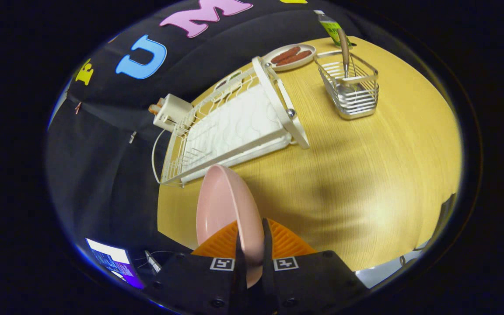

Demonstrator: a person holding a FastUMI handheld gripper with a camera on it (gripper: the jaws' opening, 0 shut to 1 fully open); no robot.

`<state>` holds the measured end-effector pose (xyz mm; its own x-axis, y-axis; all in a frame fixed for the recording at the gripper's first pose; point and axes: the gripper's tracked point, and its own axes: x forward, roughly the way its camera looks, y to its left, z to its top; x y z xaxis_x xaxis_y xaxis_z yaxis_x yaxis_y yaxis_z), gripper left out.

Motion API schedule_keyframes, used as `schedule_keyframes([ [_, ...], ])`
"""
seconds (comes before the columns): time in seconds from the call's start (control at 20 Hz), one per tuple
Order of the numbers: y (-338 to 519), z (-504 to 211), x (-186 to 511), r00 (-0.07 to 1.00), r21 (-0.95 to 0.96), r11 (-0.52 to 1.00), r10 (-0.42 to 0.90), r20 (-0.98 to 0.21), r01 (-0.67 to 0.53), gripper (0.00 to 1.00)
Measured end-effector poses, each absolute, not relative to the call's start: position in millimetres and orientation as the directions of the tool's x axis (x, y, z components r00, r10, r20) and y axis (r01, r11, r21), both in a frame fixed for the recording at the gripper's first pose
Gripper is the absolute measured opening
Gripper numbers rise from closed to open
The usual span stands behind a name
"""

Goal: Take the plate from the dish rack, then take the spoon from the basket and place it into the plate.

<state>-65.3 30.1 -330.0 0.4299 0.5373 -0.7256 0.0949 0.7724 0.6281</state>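
Now the jaws grip the pink plate (225,210) on edge.
Dish rack (230,127) lies beyond, on the bench (365,175); spoon (345,57) stands in the basket (350,94).

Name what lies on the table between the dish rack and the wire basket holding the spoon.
Nothing: in the gripper view, bare table separates the dish rack from the basket. The gripper holds the plate.

The lower rim of the pink round plate (228,214) is hidden between the fingers of the hand-held gripper (252,245). The wooden-handled spoon (345,54) bowl is blurred behind the wire basket (351,87) bars.
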Motion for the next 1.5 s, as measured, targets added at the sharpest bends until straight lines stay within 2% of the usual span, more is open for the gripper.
schedule_keyframes([
  [0.25,22,-359,-62,0.389,0.645,0.754,0.560,-0.731,0.125,0.18],
  [0.45,5,-371,-54,0.405,0.591,0.796,0.500,-0.766,0.134,0.25],
  [0.65,-18,-352,-49,0.477,0.552,0.829,0.449,-0.756,0.094,0.98],
  [0.85,-50,-311,-34,0.615,0.473,0.881,0.356,-0.703,0.030,0.99],
  [1.05,-100,-273,-12,0.768,0.321,0.947,0.191,-0.611,0.020,0.98],
  [1.25,-142,-255,22,0.859,0.194,0.980,0.068,-0.507,0.038,0.99],
  [1.5,-176,-254,83,0.893,0.173,0.983,0.019,-0.449,0.066,0.99],
])
